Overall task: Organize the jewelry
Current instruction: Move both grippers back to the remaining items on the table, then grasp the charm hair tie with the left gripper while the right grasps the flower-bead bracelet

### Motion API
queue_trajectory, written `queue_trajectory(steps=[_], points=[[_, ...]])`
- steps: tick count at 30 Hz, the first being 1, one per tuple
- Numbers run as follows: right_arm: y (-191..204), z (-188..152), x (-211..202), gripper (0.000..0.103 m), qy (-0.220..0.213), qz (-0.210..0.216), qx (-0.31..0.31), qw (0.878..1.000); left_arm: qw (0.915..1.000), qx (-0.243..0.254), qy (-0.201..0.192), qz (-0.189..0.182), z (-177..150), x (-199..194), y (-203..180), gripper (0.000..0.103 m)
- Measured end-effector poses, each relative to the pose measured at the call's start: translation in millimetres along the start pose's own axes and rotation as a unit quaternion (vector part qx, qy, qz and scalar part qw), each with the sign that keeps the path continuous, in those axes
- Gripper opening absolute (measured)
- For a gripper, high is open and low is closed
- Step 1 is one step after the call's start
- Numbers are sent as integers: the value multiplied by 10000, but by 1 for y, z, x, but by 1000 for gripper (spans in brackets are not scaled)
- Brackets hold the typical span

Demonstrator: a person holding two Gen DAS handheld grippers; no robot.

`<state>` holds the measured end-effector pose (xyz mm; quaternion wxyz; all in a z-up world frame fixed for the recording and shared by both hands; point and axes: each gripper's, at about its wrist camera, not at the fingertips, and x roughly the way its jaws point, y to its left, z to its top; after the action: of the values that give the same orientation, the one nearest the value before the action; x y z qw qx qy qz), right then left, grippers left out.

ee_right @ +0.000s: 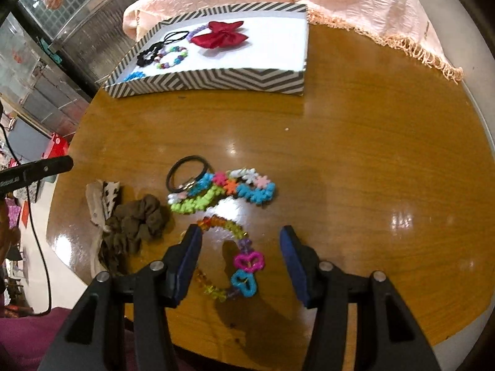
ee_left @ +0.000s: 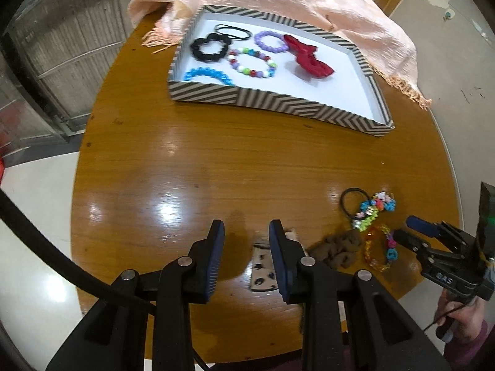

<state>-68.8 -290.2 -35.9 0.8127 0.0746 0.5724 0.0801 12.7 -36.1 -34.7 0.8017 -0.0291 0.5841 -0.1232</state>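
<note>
The right gripper hangs over the near edge of the round polished wooden table with its jaws wide and nothing pressed between them. They straddle the amber bead bracelet with pink and blue heart charms, which lies flat and loose. A closing grip there may catch only one bead, so the string could slide on the glossy wood or snag the tangle of bright plastic flower-link bracelets just beyond it, which touches a black elastic hair tie.

The left gripper is also open and empty, above a leopard-print cloth piece beside a brown fabric scrunchie; soft cloth may bunch and slip.

At the far side the shallow grey-and-white chevron-striped box holds a black scrunchie, thin black hair ties, a purple bead bracelet, a multicoloured bead bracelet, a blue bead bracelet and a red fabric bow. Its right part is bare.
</note>
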Motion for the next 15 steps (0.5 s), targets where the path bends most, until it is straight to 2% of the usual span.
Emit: queue_trajectory(steps=[7, 15], points=[[7, 15, 16, 55, -20, -274, -435, 9987, 9995, 251, 103, -163, 5, 9, -27, 29], [3, 23, 29, 55, 42, -179, -532, 9984, 9967, 454, 366, -562, 17, 24, -58, 32]])
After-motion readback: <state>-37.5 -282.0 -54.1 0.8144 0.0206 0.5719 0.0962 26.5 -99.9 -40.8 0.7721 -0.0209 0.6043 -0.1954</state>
